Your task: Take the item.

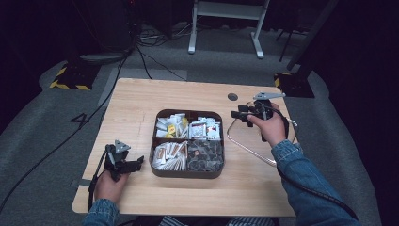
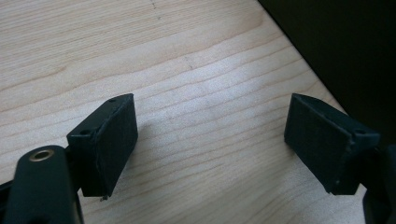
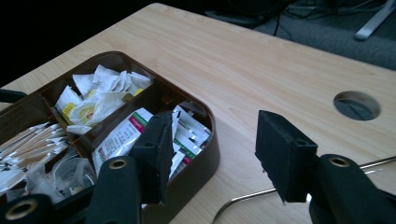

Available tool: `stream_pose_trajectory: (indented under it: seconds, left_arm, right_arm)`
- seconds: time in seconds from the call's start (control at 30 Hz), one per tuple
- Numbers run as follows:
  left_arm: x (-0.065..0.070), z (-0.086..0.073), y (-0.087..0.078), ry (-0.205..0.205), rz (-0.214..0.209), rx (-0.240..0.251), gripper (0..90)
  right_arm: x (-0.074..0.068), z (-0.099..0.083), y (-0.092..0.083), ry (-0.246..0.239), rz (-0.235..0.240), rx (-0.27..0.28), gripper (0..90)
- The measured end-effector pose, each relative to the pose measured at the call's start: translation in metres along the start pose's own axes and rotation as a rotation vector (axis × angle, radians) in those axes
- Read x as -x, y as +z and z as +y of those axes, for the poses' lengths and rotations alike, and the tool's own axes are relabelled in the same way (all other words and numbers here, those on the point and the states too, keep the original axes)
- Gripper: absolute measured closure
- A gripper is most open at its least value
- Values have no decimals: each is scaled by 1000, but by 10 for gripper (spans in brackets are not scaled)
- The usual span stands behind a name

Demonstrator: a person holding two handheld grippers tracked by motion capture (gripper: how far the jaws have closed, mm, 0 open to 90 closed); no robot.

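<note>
Currently, the right gripper (image 1: 236,114), jaws spread and empty, is held beside the tray (image 1: 188,172); a packet (image 3: 122,136) must be approached next. The left gripper (image 1: 136,164) is rested spread.

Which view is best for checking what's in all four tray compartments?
High view. It looks straight down into the brown tray, so all four compartments and their packets show unblocked. The right gripper view sees the tray at a slant, with the right gripper covering part of it. The left gripper view faces bare table.
</note>
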State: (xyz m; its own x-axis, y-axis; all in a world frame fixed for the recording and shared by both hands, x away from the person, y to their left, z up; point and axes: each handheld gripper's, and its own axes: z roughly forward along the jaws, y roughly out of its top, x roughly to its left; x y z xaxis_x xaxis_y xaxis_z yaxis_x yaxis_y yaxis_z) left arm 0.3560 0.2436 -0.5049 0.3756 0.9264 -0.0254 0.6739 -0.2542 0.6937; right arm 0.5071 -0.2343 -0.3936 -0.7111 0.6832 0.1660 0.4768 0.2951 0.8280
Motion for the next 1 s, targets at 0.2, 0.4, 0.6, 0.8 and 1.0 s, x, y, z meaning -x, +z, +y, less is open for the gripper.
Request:
stream_pose_trajectory:
  seconds: [0.2, 0.4, 0.6, 0.8, 1.0]
  left_arm:
    - [0, 0, 0, -3, 4, 0, 178]
    - [1, 0, 0, -8, 3, 0, 178]
    - [0, 0, 0, -4, 4, 0, 178]
    - [0, 1, 1, -9, 1, -2, 177]
    - [0, 1, 1, -7, 2, -2, 178]
  right_arm:
    - [-9, 8, 14, -14, 22, -42, 494]
    - [-22, 14, 27, -18, 79, -61, 514]
    - [-31, 12, 40, 74, 144, -88, 533]
    - [-37, 8, 53, 110, 155, -126, 555]
    - [-44, 1, 67, 122, 161, -163, 560]
